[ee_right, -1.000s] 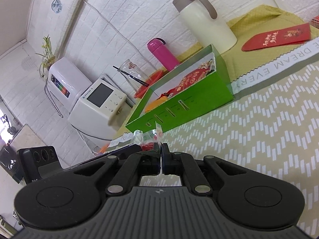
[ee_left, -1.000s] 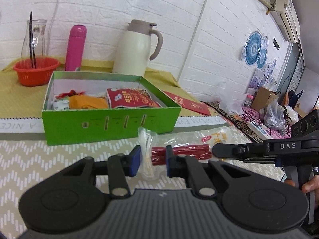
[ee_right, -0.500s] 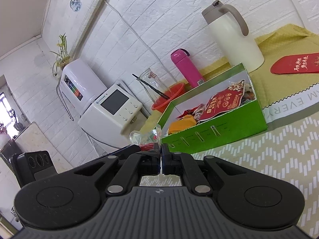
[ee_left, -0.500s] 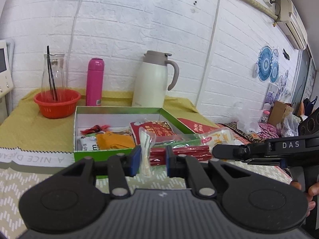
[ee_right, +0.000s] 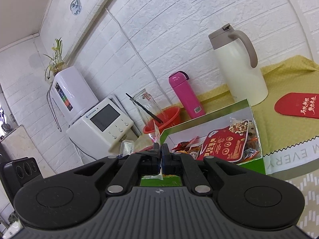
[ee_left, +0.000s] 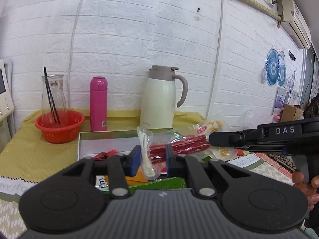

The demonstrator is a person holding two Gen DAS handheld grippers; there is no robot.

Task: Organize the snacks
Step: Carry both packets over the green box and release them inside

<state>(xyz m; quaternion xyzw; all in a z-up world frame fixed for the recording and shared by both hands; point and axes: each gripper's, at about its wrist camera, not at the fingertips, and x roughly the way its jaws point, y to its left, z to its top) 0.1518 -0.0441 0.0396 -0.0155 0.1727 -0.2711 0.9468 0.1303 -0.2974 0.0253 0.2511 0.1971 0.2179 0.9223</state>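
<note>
Snack packet [ee_left: 179,147] of red sticks lies level, left-right, above green box [ee_right: 253,160]; we see both claws clamped on its ends: left claw [ee_left: 152,160], right claw [ee_right: 161,156]

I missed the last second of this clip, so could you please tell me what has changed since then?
Both grippers have lifted the clear packet of red sticks off the tablecloth and carried it to just above the green box. The left gripper and right gripper stay shut on its ends. The box, white jug and pink flask have not moved.

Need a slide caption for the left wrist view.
Both grippers, left and right, carry a clear packet of red sticks above the green snack box.
</note>
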